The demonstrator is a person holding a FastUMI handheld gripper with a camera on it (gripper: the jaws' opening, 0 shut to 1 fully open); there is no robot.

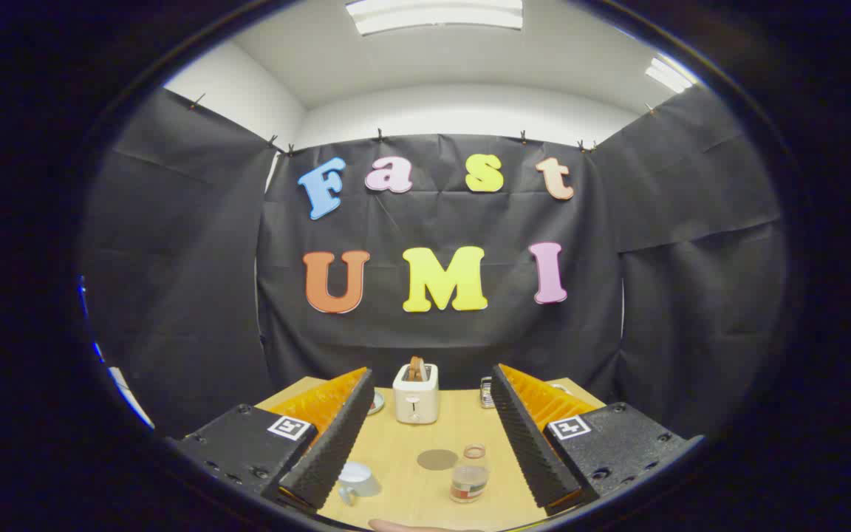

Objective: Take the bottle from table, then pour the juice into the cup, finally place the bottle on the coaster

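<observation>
Hand-held gripper [433, 414] spread wide (empty), bottle [469, 474], coaster [436, 459], cup [356, 481] between fingers

No txt I can read here, my gripper [431, 375] spread wide on nothing: the band on the bottle [469, 476], near & btwn my fingers, is too small to read, & the left tag [289, 427] & right tag [569, 426] on my mounts carry only b/w patterns.
</observation>
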